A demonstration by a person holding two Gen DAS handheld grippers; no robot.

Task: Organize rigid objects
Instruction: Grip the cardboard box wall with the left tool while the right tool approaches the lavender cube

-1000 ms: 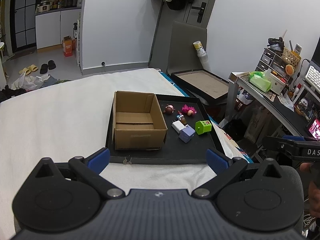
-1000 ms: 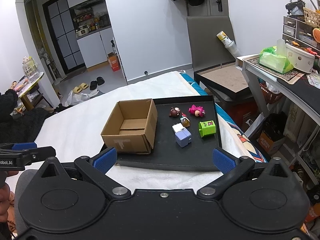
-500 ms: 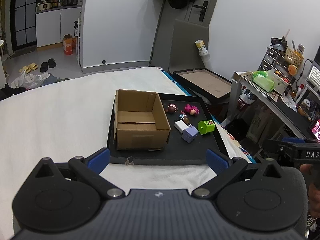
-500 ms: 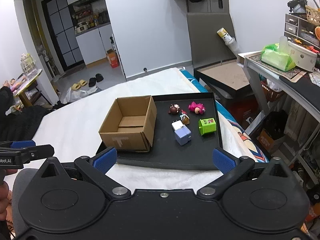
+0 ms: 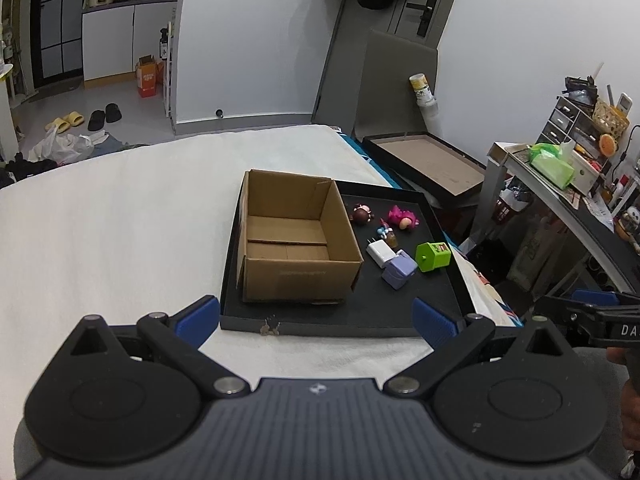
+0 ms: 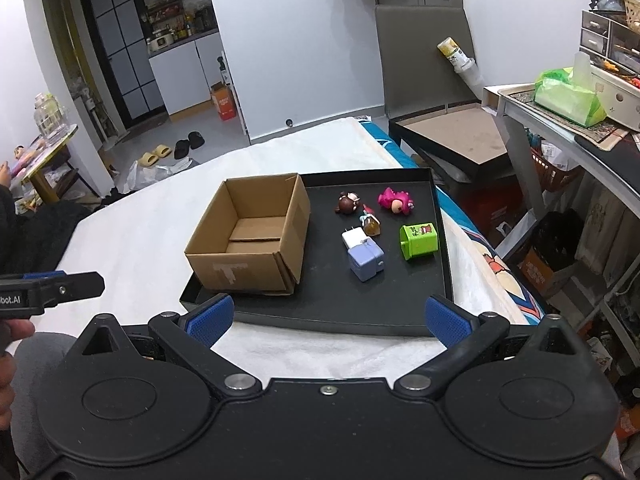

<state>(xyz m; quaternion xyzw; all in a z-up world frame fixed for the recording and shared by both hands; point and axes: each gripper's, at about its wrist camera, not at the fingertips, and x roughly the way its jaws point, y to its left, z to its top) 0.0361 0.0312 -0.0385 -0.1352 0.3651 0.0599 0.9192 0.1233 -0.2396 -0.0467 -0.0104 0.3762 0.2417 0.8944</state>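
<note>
While both tongs, left (image 5: 316, 320) and right (image 6: 328, 316), gape wide, empty, cardboard box (image 6: 250, 236) sits on black tray (image 6: 340, 304).

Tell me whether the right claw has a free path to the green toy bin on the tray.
Probably yes. The right claw is open and empty at the black tray's near edge, and the green toy bin lies apart from the other toys with bare tray before it.
</note>
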